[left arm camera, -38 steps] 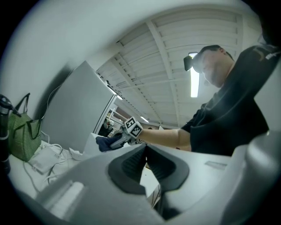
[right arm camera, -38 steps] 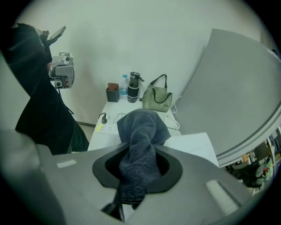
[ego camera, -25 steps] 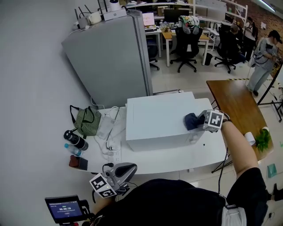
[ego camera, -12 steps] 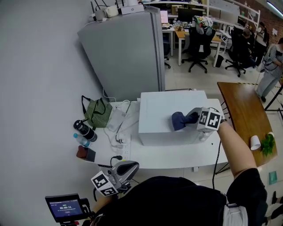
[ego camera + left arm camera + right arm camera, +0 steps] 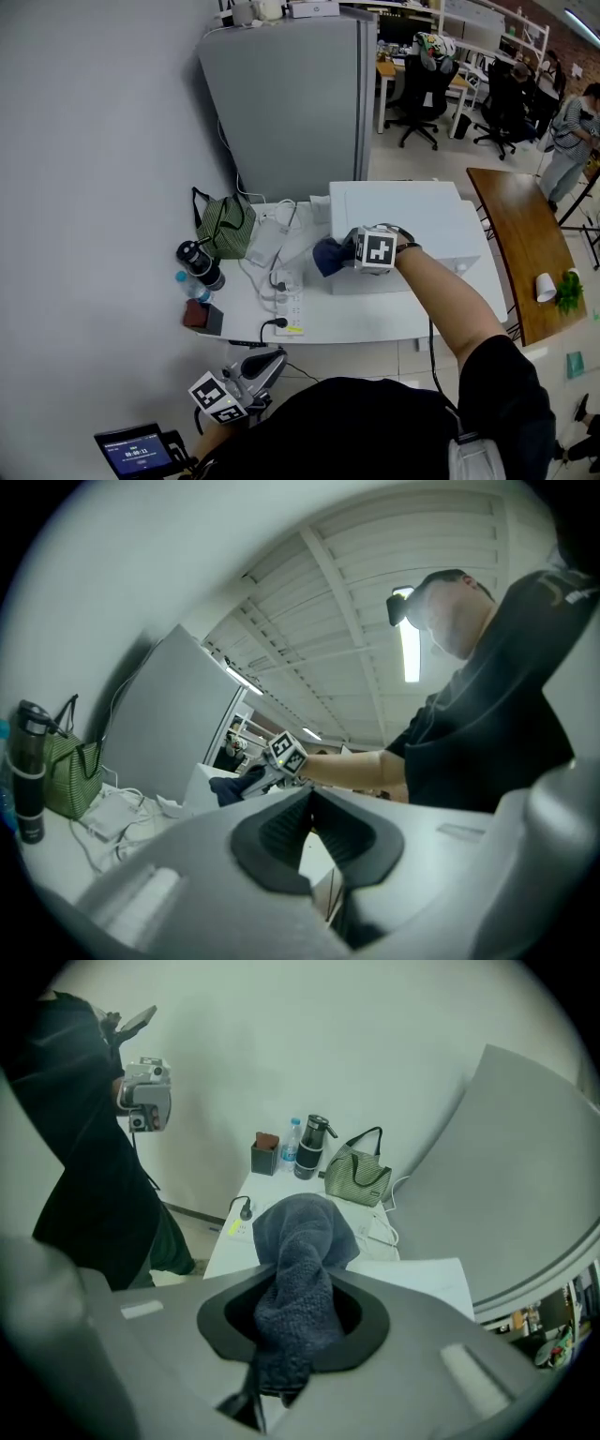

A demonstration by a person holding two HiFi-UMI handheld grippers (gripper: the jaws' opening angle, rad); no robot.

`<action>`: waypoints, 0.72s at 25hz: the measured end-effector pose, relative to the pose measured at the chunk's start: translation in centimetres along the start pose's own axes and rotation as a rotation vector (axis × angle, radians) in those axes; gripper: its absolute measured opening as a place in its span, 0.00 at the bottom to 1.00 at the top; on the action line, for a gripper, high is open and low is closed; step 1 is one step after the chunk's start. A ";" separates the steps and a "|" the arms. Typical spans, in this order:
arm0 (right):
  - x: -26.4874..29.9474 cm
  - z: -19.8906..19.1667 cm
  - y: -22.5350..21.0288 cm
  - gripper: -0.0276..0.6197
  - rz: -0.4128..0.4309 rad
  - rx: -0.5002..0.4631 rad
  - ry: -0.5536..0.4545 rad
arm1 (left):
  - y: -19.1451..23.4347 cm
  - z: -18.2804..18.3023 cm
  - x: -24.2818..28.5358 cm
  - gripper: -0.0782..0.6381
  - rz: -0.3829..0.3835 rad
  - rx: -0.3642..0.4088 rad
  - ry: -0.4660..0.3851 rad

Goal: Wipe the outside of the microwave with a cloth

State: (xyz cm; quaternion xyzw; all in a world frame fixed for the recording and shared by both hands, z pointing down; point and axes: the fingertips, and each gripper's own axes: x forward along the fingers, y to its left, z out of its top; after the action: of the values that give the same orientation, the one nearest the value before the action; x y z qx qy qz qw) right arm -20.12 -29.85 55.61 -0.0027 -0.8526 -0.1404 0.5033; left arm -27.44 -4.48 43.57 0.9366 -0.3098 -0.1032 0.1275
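Note:
The white microwave (image 5: 412, 220) stands on the white table (image 5: 375, 323). My right gripper (image 5: 349, 254) is shut on a dark blue cloth (image 5: 328, 256), which hangs at the microwave's left front corner. In the right gripper view the cloth (image 5: 302, 1241) bulges out from between the jaws of the right gripper (image 5: 298, 1274), above the table's left part. My left gripper (image 5: 270, 358) hangs low by my body, below the table's front edge. Its jaws (image 5: 312, 795) are shut with nothing between them. The left gripper view also catches the cloth (image 5: 230, 787) and microwave (image 5: 200, 778).
A green bag (image 5: 223, 228), a black bottle (image 5: 199, 264), a water bottle (image 5: 193, 286) and a power strip (image 5: 289, 315) with cables lie left of the microwave. A tall grey cabinet (image 5: 300, 103) stands behind. A wooden table (image 5: 520, 248) with a cup (image 5: 545, 287) is to the right.
My right gripper has carried the cloth leftward across the microwave's top to its left front corner. The head view has swung left. The left gripper stays low.

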 end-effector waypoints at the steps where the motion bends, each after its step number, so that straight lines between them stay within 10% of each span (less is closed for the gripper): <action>1: -0.8 -1.3 0.3 0.15 0.001 -0.005 0.015 | -0.3 0.0 0.4 0.11 -0.007 0.007 0.004; 13: -16.1 -34.1 4.7 0.16 -0.093 0.267 0.153 | -11.3 -4.9 17.2 0.11 -0.159 0.014 0.048; 18: -19.4 -40.9 5.1 0.16 -0.183 0.349 0.176 | -13.2 -6.3 19.4 0.11 -0.145 0.023 0.102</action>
State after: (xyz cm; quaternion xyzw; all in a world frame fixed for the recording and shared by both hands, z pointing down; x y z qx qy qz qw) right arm 25.27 -32.24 58.75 0.1743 -0.8134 -0.0358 0.5538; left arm -3.11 -4.87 43.34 0.9620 -0.2352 -0.0611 0.1244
